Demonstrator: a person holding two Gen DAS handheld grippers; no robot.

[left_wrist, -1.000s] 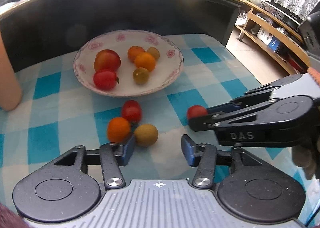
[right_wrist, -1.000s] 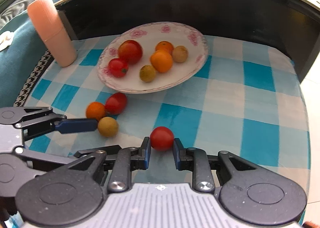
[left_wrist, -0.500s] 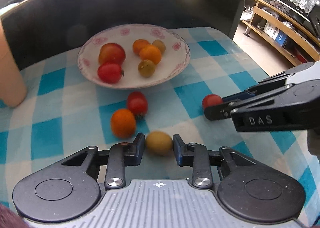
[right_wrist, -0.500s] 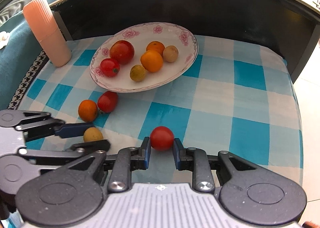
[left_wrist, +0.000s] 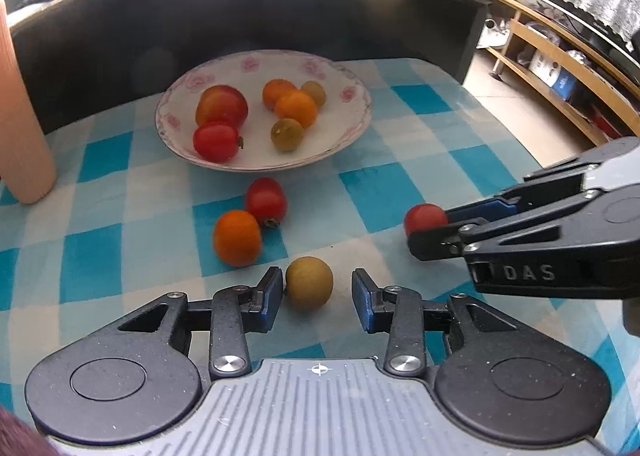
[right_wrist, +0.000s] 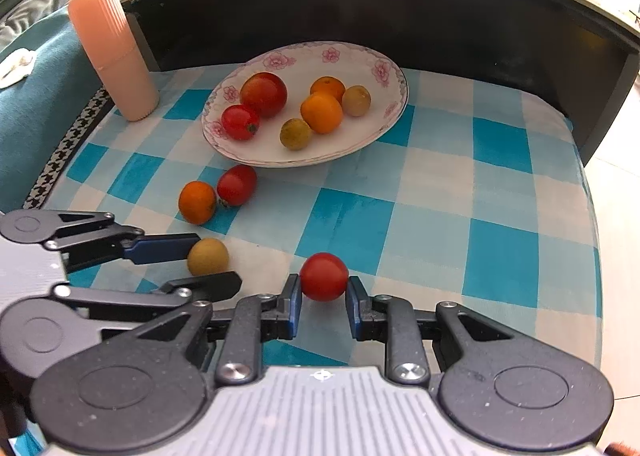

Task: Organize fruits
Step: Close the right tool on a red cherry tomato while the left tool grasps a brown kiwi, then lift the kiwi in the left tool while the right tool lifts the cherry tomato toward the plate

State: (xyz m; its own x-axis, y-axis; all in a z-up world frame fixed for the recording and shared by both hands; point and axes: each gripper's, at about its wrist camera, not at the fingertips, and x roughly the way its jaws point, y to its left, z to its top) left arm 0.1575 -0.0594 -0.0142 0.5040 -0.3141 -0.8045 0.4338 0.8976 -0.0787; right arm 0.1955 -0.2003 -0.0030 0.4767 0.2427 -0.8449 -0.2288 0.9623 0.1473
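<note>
A white floral plate (left_wrist: 352, 112) (right_wrist: 392, 96) holds several fruits: red tomatoes, oranges and yellow-brown ones. On the checked cloth lie an orange (left_wrist: 237, 237) (right_wrist: 197, 202) and a red tomato (left_wrist: 266, 200) (right_wrist: 237, 184). My left gripper (left_wrist: 318, 296) (right_wrist: 208, 256) is open around a yellow-brown fruit (left_wrist: 309, 282) (right_wrist: 208, 256); its left pad touches it, the right pad stands apart. My right gripper (right_wrist: 323, 296) (left_wrist: 424, 232) is shut on a red tomato (right_wrist: 323, 276) (left_wrist: 425, 218) just above the cloth.
A pink ribbed cup (right_wrist: 114, 52) (left_wrist: 20, 128) stands at the left of the cloth. A dark curved wall (right_wrist: 400, 12) rises behind the plate. The cloth's right edge (right_wrist: 596, 256) drops to the floor. A wooden shelf (left_wrist: 560, 68) stands at the far right.
My left gripper slid over to the yellow-brown fruit, closed toward it, then opened wider, with the fruit between its fingers. My right gripper kept hold of the tomato and shifted a little.
</note>
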